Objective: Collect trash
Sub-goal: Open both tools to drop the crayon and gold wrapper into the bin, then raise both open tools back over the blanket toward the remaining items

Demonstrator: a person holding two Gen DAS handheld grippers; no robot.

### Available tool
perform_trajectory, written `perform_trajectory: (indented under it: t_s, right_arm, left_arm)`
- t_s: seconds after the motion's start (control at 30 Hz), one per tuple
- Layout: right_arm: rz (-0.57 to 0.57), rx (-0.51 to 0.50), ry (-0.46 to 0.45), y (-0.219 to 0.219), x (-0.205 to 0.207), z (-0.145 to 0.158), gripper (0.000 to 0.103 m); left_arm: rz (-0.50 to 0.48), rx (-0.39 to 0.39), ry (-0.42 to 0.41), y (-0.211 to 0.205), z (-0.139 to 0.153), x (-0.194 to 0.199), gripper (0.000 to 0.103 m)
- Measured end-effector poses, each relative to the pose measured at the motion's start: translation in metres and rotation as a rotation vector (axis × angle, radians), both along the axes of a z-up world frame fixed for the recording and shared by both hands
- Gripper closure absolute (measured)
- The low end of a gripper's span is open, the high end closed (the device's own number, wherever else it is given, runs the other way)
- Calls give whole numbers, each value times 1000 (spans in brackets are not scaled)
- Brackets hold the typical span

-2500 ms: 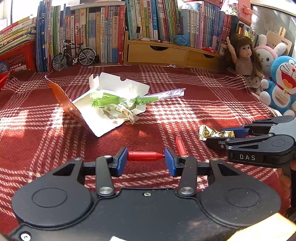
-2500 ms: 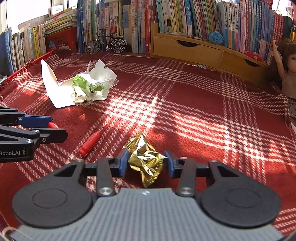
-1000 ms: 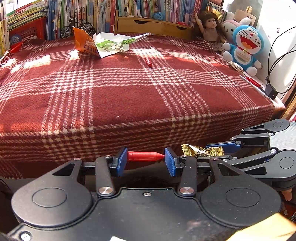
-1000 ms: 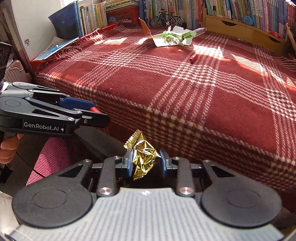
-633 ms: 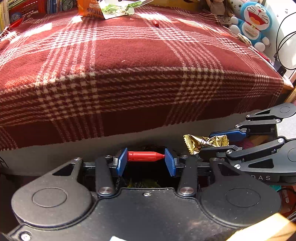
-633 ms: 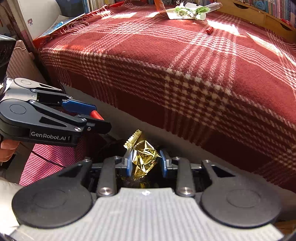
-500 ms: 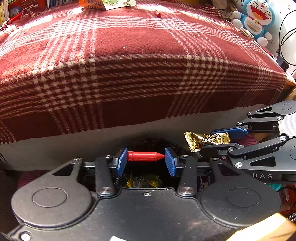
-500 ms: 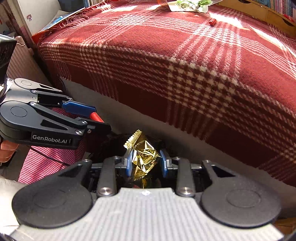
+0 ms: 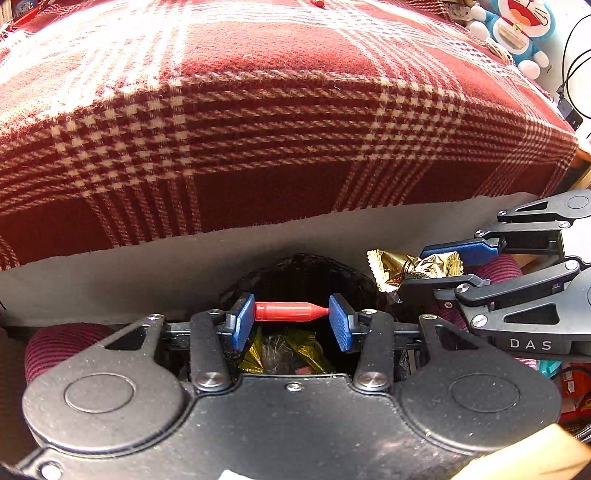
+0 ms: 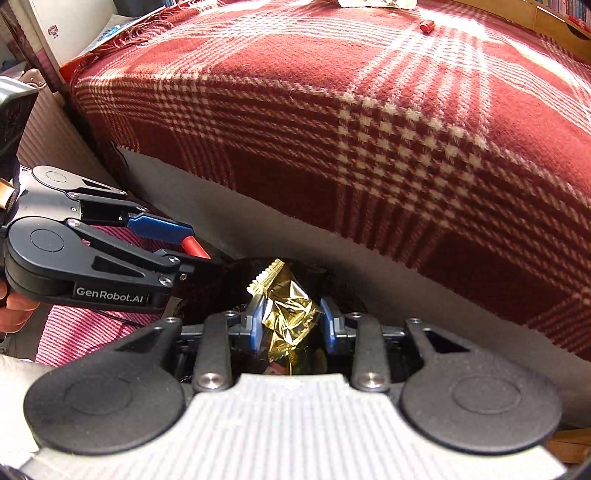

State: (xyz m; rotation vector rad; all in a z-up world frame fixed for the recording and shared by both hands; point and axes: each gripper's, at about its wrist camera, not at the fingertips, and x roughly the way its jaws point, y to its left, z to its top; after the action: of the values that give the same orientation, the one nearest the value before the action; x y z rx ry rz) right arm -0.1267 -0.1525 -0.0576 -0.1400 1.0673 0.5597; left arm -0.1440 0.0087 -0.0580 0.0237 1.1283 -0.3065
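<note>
My left gripper (image 9: pixel 291 321) is shut on a red pen cap (image 9: pixel 291 311), held crosswise between its blue pads. It hangs right over the mouth of a black mesh bin (image 9: pixel 303 269) that holds gold and clear wrappers (image 9: pixel 303 350). Just to its right, my right gripper (image 9: pixel 413 271) holds a crumpled gold wrapper (image 9: pixel 391 264). In the right wrist view the gold wrapper (image 10: pixel 288 310) sits between the pads of the right gripper (image 10: pixel 291 325), whose jaws are opening, above the bin (image 10: pixel 343 291). The left gripper (image 10: pixel 201 249) with the red cap (image 10: pixel 194 246) is at the left.
A red plaid blanket (image 9: pixel 258 110) hangs over the table edge just behind the bin. Another red cap (image 10: pixel 426 26) lies far back on it. A blue plush toy (image 9: pixel 517 29) sits at the back right. A striped pink garment (image 10: pixel 74 332) and a hand (image 10: pixel 14 306) are at the left.
Both grippers have come off the blanket and sunk below the table edge, tilting down over the bin. The right pads have spread a little around the gold wrapper.
</note>
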Motion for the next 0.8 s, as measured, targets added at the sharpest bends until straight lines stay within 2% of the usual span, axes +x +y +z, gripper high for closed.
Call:
perform_trajectory:
  t_s: [0.13,0.33,0.57,0.8]
  right_arm:
    - [0,-3,5,1,0,-1,63]
    - [-8,0,12,0,1,-3,47]
    - [-9,0,11,0,2,-2,45]
    - [-33,13,-10,-6,4,7,42]
  left_arm:
    - [3,1,10,0,-2,2,60]
    - [6,-5,24,0,-4,1,54]
    - [17,-11,19,1,-3,1,39]
    - [36,-20,-3,4,7,2,34]
